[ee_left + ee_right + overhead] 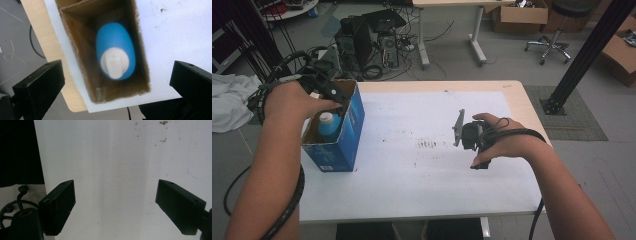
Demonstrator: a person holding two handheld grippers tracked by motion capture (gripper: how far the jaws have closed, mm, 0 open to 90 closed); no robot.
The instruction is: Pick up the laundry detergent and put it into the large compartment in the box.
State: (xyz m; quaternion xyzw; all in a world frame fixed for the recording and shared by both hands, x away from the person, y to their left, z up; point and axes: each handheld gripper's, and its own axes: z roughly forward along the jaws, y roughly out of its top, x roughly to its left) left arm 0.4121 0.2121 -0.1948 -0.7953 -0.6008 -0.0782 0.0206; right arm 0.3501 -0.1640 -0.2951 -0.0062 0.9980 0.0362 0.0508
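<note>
Two forearms enter from the near edge of the counter (422, 200), each hand holding a gripper with a trailing black cable. Right hand (504, 142): rests over the right part of the white counter top, holding the right gripper (115, 207), whose grey plate faces left in the high view; in the right gripper view its fingers (58, 206) stand wide apart above bare white surface, holding nothing. Left hand (294, 102): raised over the left edge, holding the left gripper (117, 87) just above the box; its fingers (40, 87) are spread wide, one to each side of the box mouth in the left gripper view, gripping nothing. Box (352, 130): blue card carton, brown inside, top open, standing upright at the counter's left edge. Bottle (115, 50): blue with a white cap, standing upright inside the box, cap up and below the rim. Marks (427, 145): small dark smudges on the white surface, mid-counter. Beyond the counter, on the grey floor: a black computer tower (357, 42) with loose cables, a second table's legs, cardboard boxes (519, 15), a stool (554, 40) on castors, and a black post at right. White cloth (229, 100) lies off the left side.
</note>
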